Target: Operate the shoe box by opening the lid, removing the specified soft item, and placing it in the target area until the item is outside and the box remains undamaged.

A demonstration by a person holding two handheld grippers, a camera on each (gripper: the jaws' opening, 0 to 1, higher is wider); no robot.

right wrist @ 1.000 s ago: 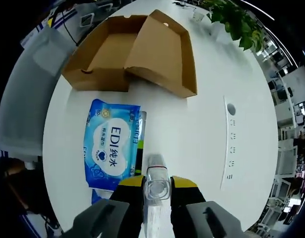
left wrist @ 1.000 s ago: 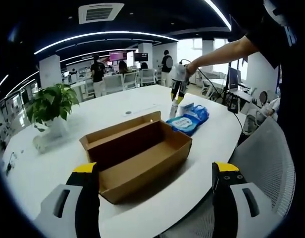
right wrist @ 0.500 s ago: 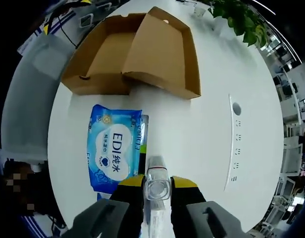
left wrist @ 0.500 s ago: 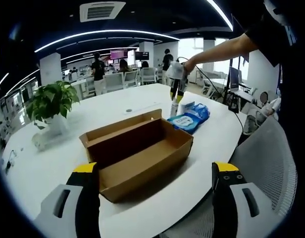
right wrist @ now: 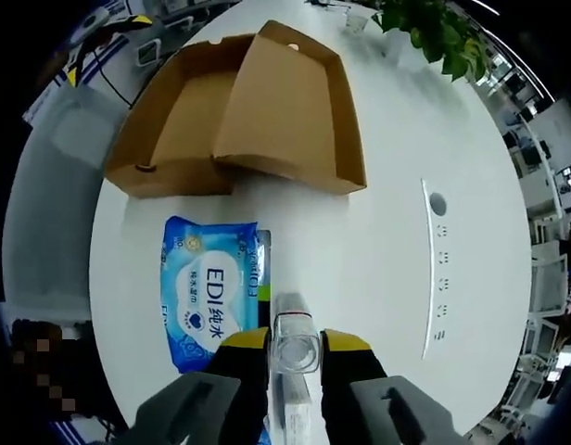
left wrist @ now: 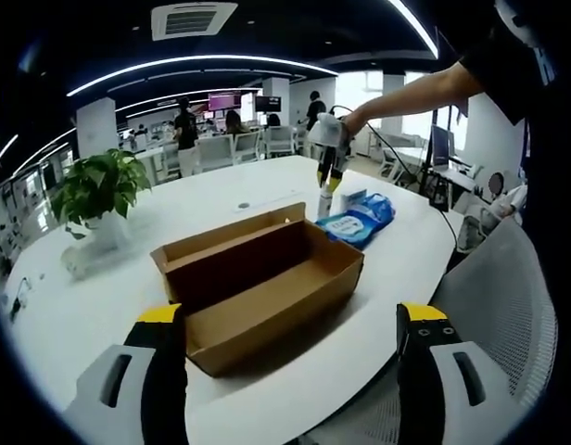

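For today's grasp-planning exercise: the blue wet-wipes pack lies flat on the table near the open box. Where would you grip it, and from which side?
The blue wipes pack lies flat and label up on the white table, so come from above and probably pinch a short sealed end or a long edge: it is soft there. The edge toward the clear bottle, held in the right gripper, looks crowded, so the far long edge seems better.

grey grippers w/ yellow tips, black short sleeve

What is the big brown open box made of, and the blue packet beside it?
The brown open box looks like plain matte cardboard: flat tan panels, folded edges, no shine. The blue packet with white printing looks like soft glossy plastic film, probably a wet-wipe pack, since its surface catches light and wrinkles slightly.
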